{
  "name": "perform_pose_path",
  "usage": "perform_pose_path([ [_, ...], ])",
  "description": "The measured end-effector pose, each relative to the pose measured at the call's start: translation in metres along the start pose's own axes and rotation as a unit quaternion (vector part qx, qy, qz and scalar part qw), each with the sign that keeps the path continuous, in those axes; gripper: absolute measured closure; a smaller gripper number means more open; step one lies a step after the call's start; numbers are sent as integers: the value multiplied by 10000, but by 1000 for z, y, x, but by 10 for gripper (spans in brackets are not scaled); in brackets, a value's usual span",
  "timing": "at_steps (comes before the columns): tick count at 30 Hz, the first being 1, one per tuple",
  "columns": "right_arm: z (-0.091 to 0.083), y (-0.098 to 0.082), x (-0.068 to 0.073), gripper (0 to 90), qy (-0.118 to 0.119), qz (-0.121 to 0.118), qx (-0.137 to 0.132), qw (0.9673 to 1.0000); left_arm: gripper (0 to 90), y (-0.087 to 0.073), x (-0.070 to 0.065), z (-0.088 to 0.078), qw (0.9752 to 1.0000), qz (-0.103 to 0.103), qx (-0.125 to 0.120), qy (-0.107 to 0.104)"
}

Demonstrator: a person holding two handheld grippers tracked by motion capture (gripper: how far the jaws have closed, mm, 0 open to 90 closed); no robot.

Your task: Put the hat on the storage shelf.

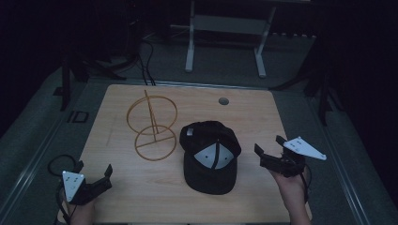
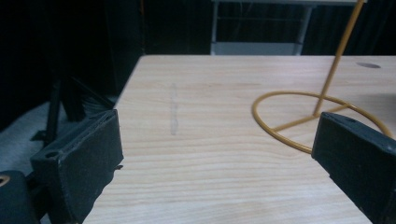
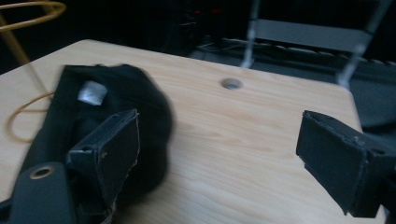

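Both tongs are released, empty. Left tongs [image 1: 94,174] hover at the light wooden counter [image 1: 141,197] corner; right tongs [image 1: 269,149] sit just beside the upturned black cap [image 1: 209,157], yellow wire stand [image 1: 152,123] beyond.

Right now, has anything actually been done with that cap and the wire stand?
Nothing looks done: the black cap lies upside down on the table, beside the yellow wire stand. Nothing is in hand; the left gripper and right gripper are open and empty. Any handling remains.
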State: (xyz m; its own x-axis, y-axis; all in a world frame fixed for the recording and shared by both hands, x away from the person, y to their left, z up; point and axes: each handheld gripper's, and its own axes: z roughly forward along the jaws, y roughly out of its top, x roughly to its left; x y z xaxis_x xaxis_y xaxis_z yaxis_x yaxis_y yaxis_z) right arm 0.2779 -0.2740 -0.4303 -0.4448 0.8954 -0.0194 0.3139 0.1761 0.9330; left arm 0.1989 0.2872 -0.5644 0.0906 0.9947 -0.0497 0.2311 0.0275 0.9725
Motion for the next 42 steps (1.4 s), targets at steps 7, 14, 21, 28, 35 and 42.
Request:
perform_pose_path([
  [7,17,22,27,180,565,-326,164,9977,44,7,-19,-7,9982,162,-149,-562],
  [14,44,26,45,205,723,-481,385,9955,56,12,-33,-9,9940,337,300,-994],
  [21,72,24,50,268,510,-551,698,9947,35,12,-37,-9,9916,390,379,-1175],
  [28,98,9,51,346,252,-694,1206,9899,36,11,-35,-8,9915,504,495,-1094],
  [35,114,0,53,482,-114,-711,1601,9845,36,10,-33,-7,9919,398,535,-1080],
  [42,124,-4,51,565,-344,-706,1870,9792,36,9,-32,-7,9915,404,570,-1096],
])
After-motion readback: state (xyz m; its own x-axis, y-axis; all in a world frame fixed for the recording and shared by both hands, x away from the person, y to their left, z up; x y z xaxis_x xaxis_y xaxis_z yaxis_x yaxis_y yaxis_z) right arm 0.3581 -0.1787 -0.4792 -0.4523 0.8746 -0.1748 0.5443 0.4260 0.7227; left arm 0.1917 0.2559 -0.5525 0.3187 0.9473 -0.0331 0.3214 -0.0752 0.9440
